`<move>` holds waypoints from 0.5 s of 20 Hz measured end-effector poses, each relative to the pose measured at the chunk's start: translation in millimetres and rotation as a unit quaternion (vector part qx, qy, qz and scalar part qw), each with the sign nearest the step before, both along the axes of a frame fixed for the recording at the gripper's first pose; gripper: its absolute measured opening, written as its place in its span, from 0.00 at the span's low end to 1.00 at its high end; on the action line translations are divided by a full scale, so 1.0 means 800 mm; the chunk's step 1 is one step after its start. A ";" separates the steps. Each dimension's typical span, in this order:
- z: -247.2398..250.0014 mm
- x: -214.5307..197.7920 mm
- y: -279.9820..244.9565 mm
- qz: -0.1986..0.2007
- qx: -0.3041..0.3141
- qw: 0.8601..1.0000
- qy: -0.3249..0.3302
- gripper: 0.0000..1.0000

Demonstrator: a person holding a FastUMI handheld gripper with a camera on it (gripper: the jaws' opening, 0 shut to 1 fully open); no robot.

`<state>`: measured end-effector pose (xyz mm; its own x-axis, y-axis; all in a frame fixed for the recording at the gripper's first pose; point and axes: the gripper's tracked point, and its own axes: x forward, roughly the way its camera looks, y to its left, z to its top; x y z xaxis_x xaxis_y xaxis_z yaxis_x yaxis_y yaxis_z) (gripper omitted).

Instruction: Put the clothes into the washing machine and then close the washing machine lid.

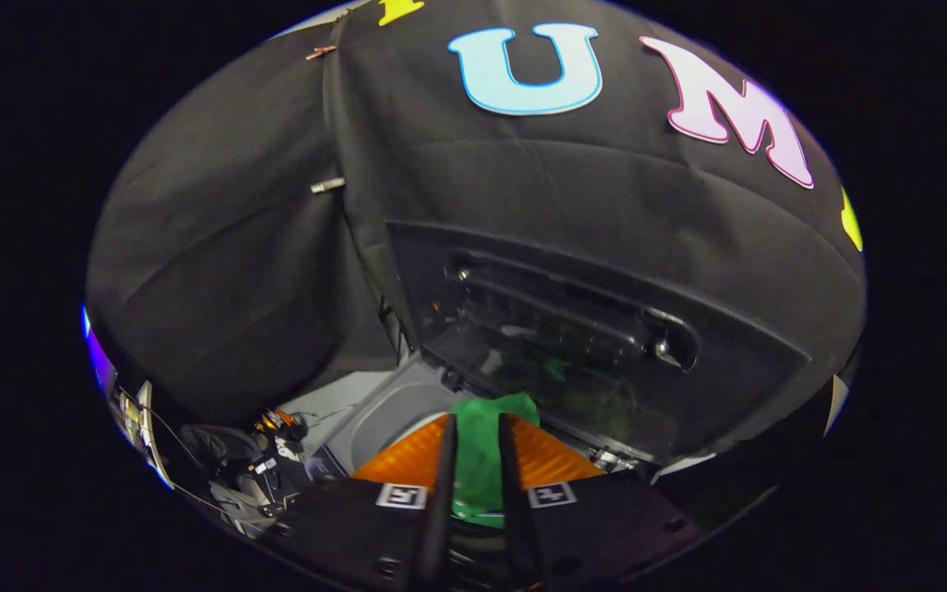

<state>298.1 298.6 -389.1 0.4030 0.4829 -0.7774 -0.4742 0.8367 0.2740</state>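
Between the two fingers of the gripper [478, 481], a bright green piece of cloth [486, 448] is sitting, its crumpled top bulging just past the fingertips. The fingers are standing close together with the cloth squeezed between them, so the jaws are gripping the green cloth. Each finger base is carrying a small square black-and-white marker tag [402, 496]; its pattern is a coded block, not readable writing.

Just under and beyond the cloth, a ribbed orange surface [408, 460] is spreading to either side of the fingers. Behind it, the pale grey top of the washing machine [375, 415] is curving round the opening, and the cloth is hanging over that opening, near its front edge.

At the back edge of the machine, the dark, glossy washing machine lid [572, 329] is standing raised against the black cloth wall [219, 247], its window giving back a faint green reflection. No brand or label on the lid is legible.

Beside the machine's left edge, a tangle of cables and small dark equipment [260, 460] is lying.
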 end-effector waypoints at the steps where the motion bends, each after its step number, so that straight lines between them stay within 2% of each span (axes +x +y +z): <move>1: -0.003 0.000 0.000 -0.001 -0.001 1.000 -0.002 0.59; 3: 0.004 -0.003 -0.001 -0.002 0.004 1.000 0.003 0.95; 10: 0.030 0.012 0.011 -0.001 0.035 0.999 -0.038 0.97</move>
<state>307.4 307.2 -365.3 0.4610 0.5341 -0.7087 -0.4936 0.8180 0.2954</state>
